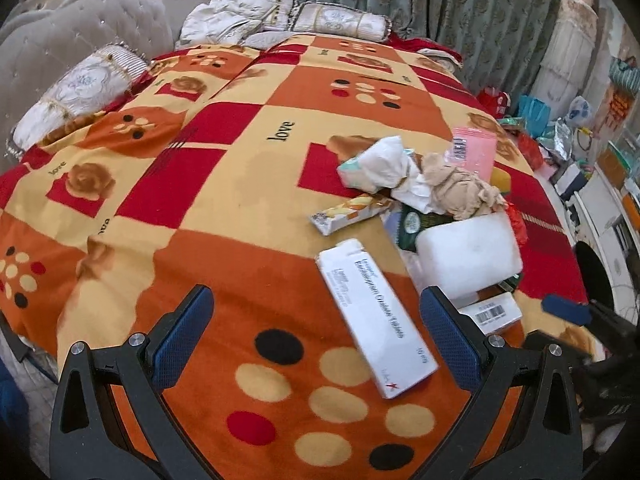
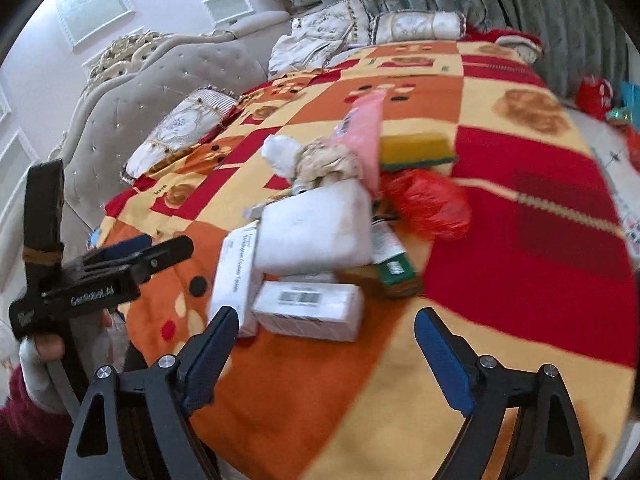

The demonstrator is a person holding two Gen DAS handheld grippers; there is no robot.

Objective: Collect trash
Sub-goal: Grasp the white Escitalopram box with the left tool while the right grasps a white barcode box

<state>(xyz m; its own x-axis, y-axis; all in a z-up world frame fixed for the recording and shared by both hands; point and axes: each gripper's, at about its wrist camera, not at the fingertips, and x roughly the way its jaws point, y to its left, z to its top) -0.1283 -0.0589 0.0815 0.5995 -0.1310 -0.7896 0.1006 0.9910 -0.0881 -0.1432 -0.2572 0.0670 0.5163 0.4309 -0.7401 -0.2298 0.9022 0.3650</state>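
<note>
Left wrist: two white cartons point(image 1: 376, 320), one foam block point(image 1: 470, 258)

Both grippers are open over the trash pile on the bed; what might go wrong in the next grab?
1. The foam block rests on the long white box and the barcode box; pulling either box out may topple it.
2. The left gripper and right gripper are aimed at the same pile and might collide.
3. The red plastic bag is crumpled and soft, so the fingers may pinch the blanket too.
</note>
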